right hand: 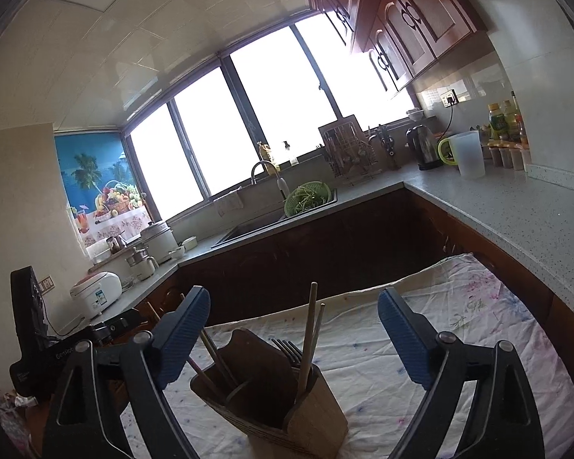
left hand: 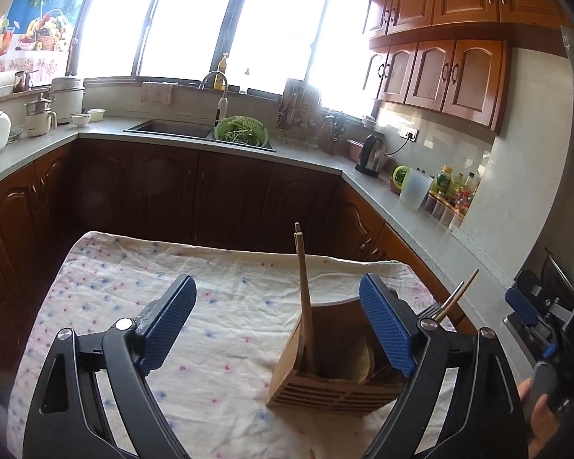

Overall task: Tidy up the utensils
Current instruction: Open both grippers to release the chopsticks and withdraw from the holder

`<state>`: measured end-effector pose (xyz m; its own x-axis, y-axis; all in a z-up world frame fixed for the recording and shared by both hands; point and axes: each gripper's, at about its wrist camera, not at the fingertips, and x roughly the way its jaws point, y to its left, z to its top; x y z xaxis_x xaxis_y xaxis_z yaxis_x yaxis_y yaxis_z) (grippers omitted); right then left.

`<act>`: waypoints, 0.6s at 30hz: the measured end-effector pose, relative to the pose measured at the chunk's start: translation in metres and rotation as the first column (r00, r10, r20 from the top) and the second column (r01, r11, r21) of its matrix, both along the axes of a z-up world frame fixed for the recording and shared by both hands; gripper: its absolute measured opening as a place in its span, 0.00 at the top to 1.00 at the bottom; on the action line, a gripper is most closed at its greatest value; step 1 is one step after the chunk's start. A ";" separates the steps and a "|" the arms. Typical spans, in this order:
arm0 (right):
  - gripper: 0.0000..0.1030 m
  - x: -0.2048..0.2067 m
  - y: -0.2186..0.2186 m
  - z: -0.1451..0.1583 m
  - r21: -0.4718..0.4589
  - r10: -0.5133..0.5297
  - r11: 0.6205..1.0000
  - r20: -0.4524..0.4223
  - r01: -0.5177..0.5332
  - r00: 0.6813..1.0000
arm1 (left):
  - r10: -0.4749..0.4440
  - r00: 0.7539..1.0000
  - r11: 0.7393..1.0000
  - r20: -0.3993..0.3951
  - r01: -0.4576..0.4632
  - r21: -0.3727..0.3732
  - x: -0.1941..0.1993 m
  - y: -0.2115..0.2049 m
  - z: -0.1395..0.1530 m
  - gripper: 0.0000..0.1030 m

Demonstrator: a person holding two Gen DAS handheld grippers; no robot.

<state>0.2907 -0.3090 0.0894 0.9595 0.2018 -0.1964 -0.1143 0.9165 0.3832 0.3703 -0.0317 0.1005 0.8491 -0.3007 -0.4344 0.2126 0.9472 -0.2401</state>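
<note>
Both the left gripper and right gripper are being held wide open, empty; the light, stiff chopsticks in the wooden holder are best being pinched mid-shaft.

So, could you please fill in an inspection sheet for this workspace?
Surface: table under a floral cloth, wrinkled.
Job's things: wooden holder upright on the cloth, with chopsticks and a fork standing in it.
Clutter: nothing seen on the cloth.
Grippers: left gripper open, nothing held; right gripper open, nothing held.
Cables: kettle cord runs to a wall socket.
Surroundings: counter, sink with green colander, windows, wall cabinets.
</note>
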 end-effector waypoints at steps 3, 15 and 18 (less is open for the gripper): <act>0.06 -0.012 -0.004 0.002 0.032 0.008 0.999 -0.006 -0.008 1.000 | 0.009 1.000 1.000 -0.010 -0.009 0.004 -0.018 0.009 -0.002 0.13; 0.06 -0.081 0.001 -0.006 0.025 0.051 0.998 -0.063 -0.050 0.997 | 0.021 0.997 1.000 -0.073 -0.022 -0.019 -0.104 0.039 -0.018 0.13; 0.06 -0.102 0.006 -0.014 0.013 0.061 0.998 -0.087 -0.060 0.994 | 0.015 0.995 1.000 -0.096 -0.016 -0.014 -0.127 0.041 -0.026 0.13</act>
